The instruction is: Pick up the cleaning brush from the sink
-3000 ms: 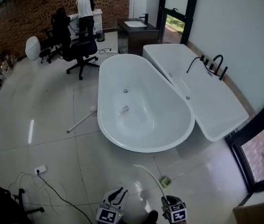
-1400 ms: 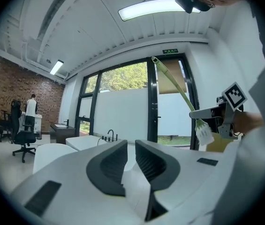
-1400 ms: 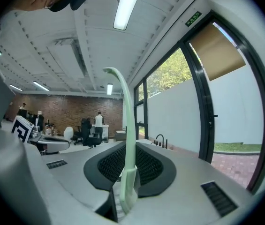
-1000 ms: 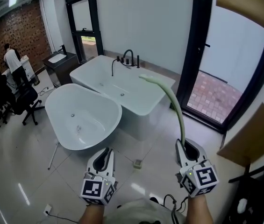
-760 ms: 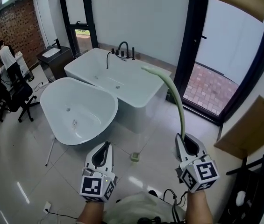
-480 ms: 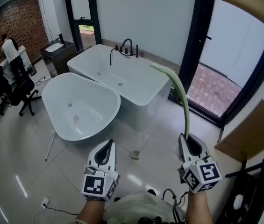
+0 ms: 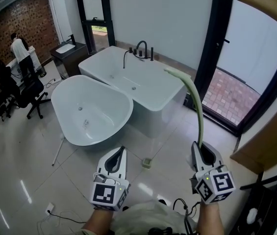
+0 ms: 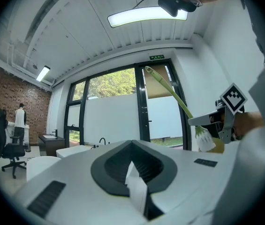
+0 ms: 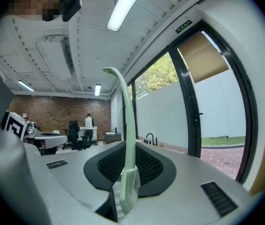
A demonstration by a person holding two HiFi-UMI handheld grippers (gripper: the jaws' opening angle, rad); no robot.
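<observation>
Glossy tiled floor (image 7: 20, 146), white bathtub (image 7: 99, 104), brick wall (image 7: 3, 21)

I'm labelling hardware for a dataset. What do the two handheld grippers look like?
Both the left gripper and right gripper have pale grey, tapering shells with a dark ribbed, teardrop-shaped hollow on top. Each carries a white cube with black square markers at its rear.

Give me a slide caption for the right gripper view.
Right gripper, jaws shut on the cleaning brush, its pale green handle arching upward; brick wall and a standing person behind.
</observation>
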